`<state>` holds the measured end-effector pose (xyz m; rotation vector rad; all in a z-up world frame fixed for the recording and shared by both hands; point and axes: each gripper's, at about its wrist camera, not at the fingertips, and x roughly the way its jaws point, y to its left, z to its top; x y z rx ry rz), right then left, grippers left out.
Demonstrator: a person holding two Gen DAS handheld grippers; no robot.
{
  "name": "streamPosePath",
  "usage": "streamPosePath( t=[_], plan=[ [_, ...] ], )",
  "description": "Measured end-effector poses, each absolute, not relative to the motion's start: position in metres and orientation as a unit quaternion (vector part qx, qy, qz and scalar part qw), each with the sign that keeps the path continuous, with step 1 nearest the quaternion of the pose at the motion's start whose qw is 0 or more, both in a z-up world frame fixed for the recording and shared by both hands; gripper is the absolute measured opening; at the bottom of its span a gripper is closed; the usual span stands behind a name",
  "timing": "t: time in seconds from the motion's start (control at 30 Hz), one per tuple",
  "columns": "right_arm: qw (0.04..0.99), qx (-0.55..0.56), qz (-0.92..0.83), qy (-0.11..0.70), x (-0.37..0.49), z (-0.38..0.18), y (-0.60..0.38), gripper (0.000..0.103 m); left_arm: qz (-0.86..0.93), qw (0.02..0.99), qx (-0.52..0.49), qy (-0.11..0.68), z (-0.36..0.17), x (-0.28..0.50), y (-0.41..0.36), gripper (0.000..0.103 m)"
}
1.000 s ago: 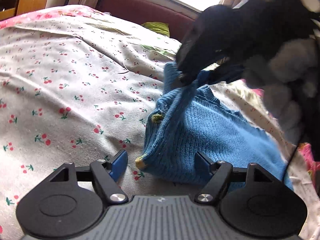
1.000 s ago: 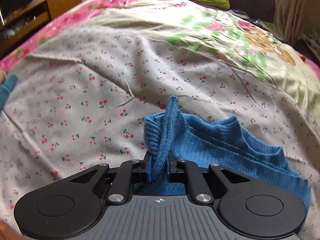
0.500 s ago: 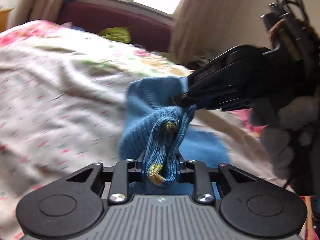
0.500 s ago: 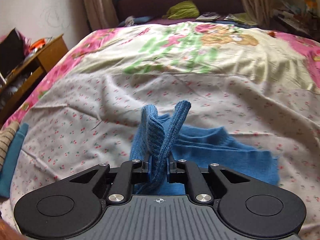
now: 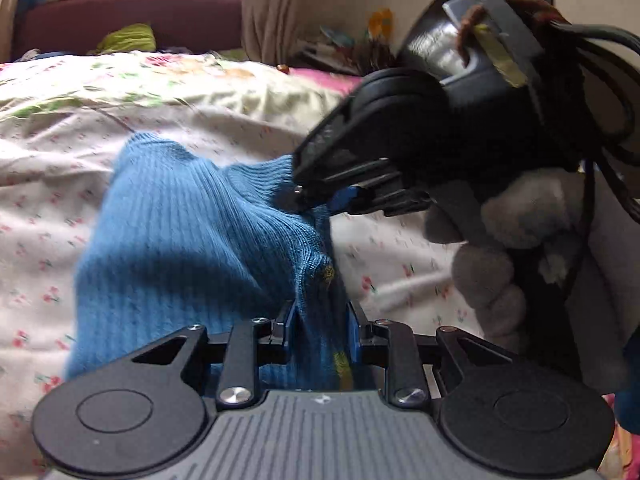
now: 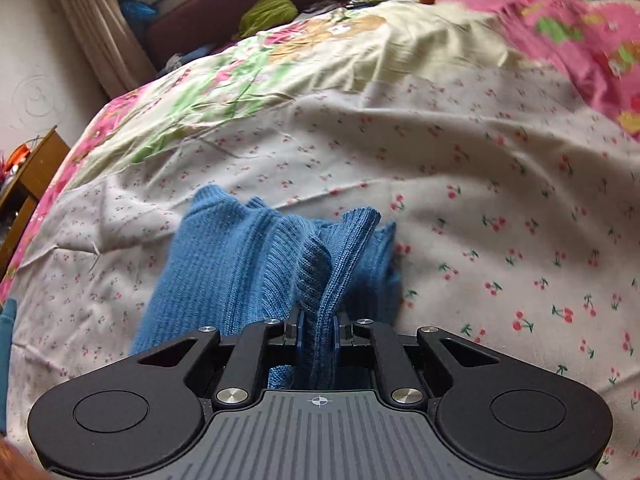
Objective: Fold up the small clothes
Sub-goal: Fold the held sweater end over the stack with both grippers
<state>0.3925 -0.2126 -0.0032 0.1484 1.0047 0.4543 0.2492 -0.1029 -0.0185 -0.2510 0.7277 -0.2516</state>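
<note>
A small blue knit sweater (image 5: 180,240) with yellow buttons hangs lifted above the cherry-print bed sheet (image 5: 48,168). My left gripper (image 5: 320,320) is shut on its edge near a yellow button. My right gripper (image 6: 318,326) is shut on another ribbed edge of the sweater (image 6: 240,264). The right gripper also shows in the left wrist view (image 5: 320,204), held by a grey-gloved hand, pinching the sweater just ahead of my left gripper. Most of the sweater droops down to the left of both grippers.
The bed has a floral quilt (image 6: 360,60) further back and a dark red headboard (image 5: 132,16) with a green cloth (image 5: 128,38) on it. A wooden side table (image 6: 28,176) stands at the left. A teal folded item (image 6: 6,320) lies at the left edge.
My left gripper closed on the sweater's buttoned edge. Both grippers lifted the sweater off the bed and swung to the right, with the fabric now hanging between them.
</note>
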Motion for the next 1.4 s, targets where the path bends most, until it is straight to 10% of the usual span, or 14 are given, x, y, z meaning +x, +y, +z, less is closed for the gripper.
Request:
streamPosePath(
  t=[1.4],
  plan=[
    [0.844, 0.049, 0.240, 0.477, 0.292, -0.027, -0.243, 0.013, -0.056, 0.903, -0.128, 0.406, -0.039, 0.214, -0.008, 0.068]
  ],
)
